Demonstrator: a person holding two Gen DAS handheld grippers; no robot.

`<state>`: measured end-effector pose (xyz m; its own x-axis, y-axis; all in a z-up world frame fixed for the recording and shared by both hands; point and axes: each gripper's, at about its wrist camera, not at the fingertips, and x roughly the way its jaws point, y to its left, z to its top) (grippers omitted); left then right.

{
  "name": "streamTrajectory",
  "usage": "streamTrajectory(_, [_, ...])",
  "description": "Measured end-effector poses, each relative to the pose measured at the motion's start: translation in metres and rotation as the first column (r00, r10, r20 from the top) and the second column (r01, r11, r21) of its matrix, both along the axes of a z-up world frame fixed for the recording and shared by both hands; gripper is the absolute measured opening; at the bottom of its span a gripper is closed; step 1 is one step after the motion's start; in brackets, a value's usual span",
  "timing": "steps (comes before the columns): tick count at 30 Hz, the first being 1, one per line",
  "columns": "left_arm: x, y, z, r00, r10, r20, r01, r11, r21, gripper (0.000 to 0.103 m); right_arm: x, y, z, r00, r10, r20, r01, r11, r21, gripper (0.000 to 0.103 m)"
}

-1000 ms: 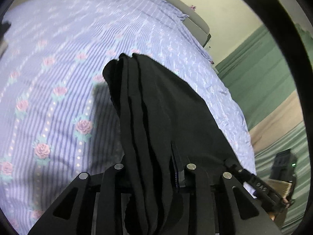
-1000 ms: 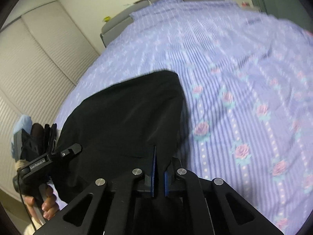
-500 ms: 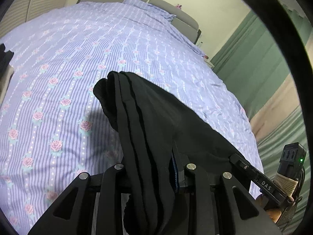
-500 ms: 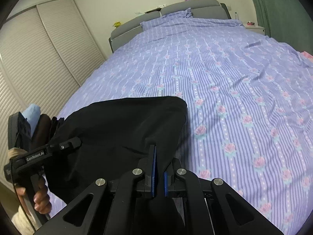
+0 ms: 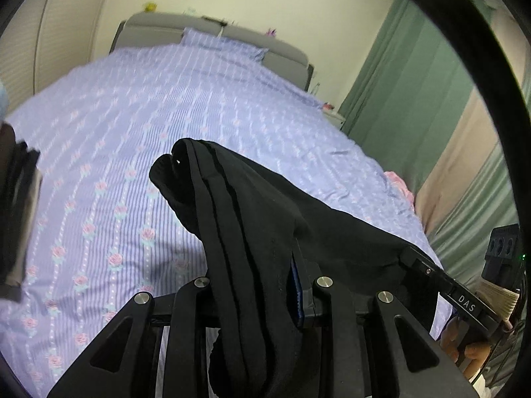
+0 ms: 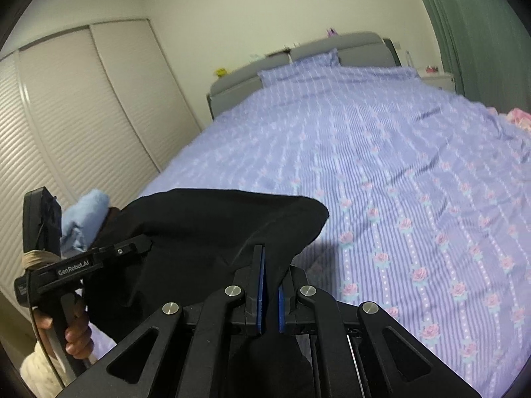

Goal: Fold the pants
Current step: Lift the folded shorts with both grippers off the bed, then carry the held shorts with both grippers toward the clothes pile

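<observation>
Above the bed (image 6: 415, 172), both grippers, left (image 5: 255, 285) and right (image 6: 269, 285), pinch the black pants (image 6: 212, 232), apparently to carry them clear for folding.

A wide bed (image 6: 381, 152) fills the room, spread with a lilac striped cotton sheet printed with rows of pink roses. A matching striped pillow (image 6: 298, 66) lies against the grey padded headboard (image 6: 351, 44), where small objects sit, too small to tell. The plain cream wall (image 6: 232, 10) rises behind. A pale louvred sliding wardrobe (image 6: 83, 106) stands on one side, long green curtains (image 5: 408, 76) hang on the other, with a white bedside table (image 6: 438, 78) just beside the headboard.
</observation>
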<state>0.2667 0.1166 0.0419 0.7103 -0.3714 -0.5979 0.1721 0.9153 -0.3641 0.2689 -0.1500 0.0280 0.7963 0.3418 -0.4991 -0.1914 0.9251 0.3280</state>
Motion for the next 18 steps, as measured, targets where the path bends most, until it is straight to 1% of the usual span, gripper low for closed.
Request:
streamTrajectory(4, [-0.022,-0.004,0.030,0.998,-0.015,0.067,0.014,1.000,0.007,0.026,-0.022,-0.001,0.027,0.997,0.007,0.083,-0.008,1.000,0.014,0.007])
streamTrajectory(6, [-0.029,-0.003,0.042,0.996,-0.025,0.086,0.024,1.000,0.010,0.026,-0.033,-0.001,0.041,0.992,0.007,0.127,-0.010,1.000,0.020,0.007])
streamTrajectory(10, [-0.039,0.001,0.067,0.991,-0.048,0.124,0.046,0.999,0.019,0.026,-0.044,0.004,0.064,0.982,0.016,0.187,-0.022,0.999,0.029,0.007])
streamTrajectory(15, [-0.046,0.019,0.100,0.982,-0.034,0.188,0.030,0.999,0.025,0.026,-0.046,0.023,0.090,0.968,0.044,0.248,-0.046,0.999,0.001,0.007])
streamTrajectory(18, [-0.050,0.039,0.118,0.976,-0.015,0.217,0.009,1.000,0.029,0.026,-0.040,0.042,0.110,0.957,0.075,0.281,-0.075,0.997,-0.011,0.007])
